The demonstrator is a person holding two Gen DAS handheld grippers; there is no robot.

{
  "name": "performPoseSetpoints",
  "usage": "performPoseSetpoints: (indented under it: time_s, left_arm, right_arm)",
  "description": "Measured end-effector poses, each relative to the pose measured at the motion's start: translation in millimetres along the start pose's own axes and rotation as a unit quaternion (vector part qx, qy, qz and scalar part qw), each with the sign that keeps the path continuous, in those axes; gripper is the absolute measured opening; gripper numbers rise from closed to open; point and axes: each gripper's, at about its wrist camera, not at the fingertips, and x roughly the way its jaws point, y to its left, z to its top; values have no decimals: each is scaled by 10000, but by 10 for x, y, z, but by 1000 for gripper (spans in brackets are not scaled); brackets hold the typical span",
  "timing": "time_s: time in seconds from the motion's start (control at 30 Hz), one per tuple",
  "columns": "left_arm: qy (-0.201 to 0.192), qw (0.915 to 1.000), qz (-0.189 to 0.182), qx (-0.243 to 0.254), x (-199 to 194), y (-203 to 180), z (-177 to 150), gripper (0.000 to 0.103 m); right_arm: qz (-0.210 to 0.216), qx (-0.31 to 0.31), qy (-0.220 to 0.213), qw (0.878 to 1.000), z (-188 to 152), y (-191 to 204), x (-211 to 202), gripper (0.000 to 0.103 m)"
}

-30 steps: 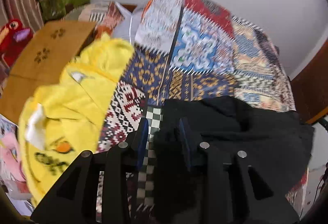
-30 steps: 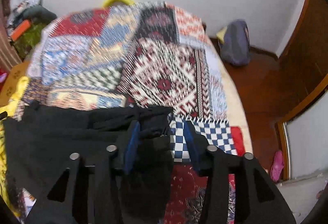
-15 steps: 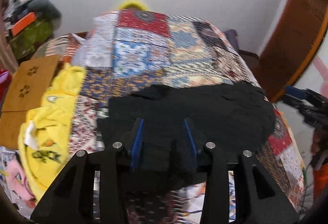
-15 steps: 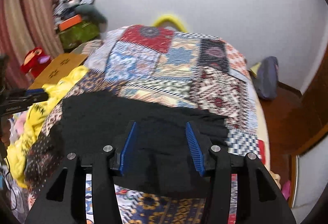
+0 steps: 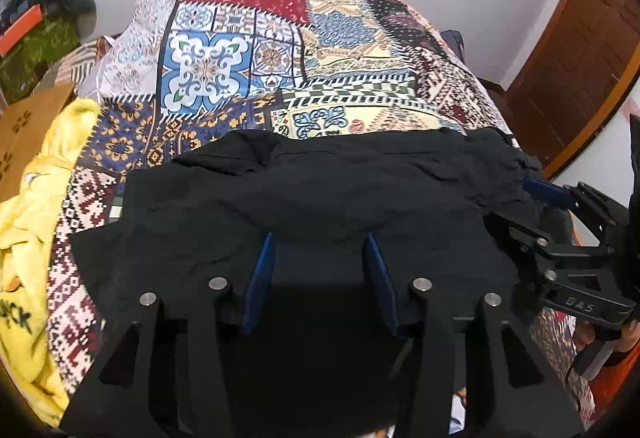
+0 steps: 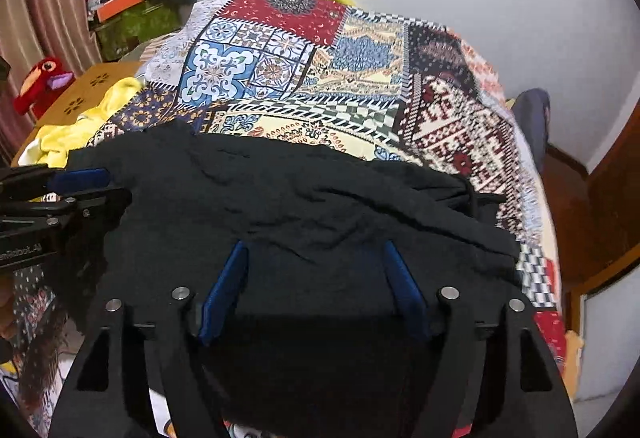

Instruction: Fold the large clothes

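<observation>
Rumpled black garment (image 5: 320, 193) across bedspread (image 5: 240, 49)

A large black garment (image 5: 320, 197) is seen spread across the near end of the patchwork bedspread (image 5: 248, 53), directly ahead of and beneath the fingers of both grippers. It is laid wide and mostly flat, with soft wrinkles and a raised crease running across its middle. Its far edge is uneven, with a small folded lump at the far left in the left wrist view. In the right wrist view the same garment (image 6: 304, 205) is shown bunched in thicker folds at its right edge, and its near portion is draped towards the tool.
</observation>
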Motion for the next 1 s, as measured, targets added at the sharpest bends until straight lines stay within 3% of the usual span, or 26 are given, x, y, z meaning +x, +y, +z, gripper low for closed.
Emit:
performPoseSetpoints:
  time_s: [0.17,0.4,0.53,0.63,0.87,1.0]
  left_arm:
    - [4,9998,-53,-168,138,87,-4,57]
    - [-41,9998,-17,-194,-13,136,-120,57]
    - [-124,9992,227,-295,-203,243,-257,73]
    - [-199,9979,248,-571,-366,397,-381,82]
    - [-186,9871,725,-1416,-674,936,-806,82]
    - [-156,9711,329,-2359,-836,1277,-1143,82]
  right_arm:
    - [277,345,-3,9990,-32,-114,153,82]
    - [190,283,-68,9994,-125,-83,45,82]
    - [149,335,-14,9993,-219,-130,-105,82]
    - [84,329,17,9994,-283,-178,-236,82]
    - [-11,418,255,9988,-451,-269,-444,82]
    - [-287,274,360,9986,-541,-259,-513,82]
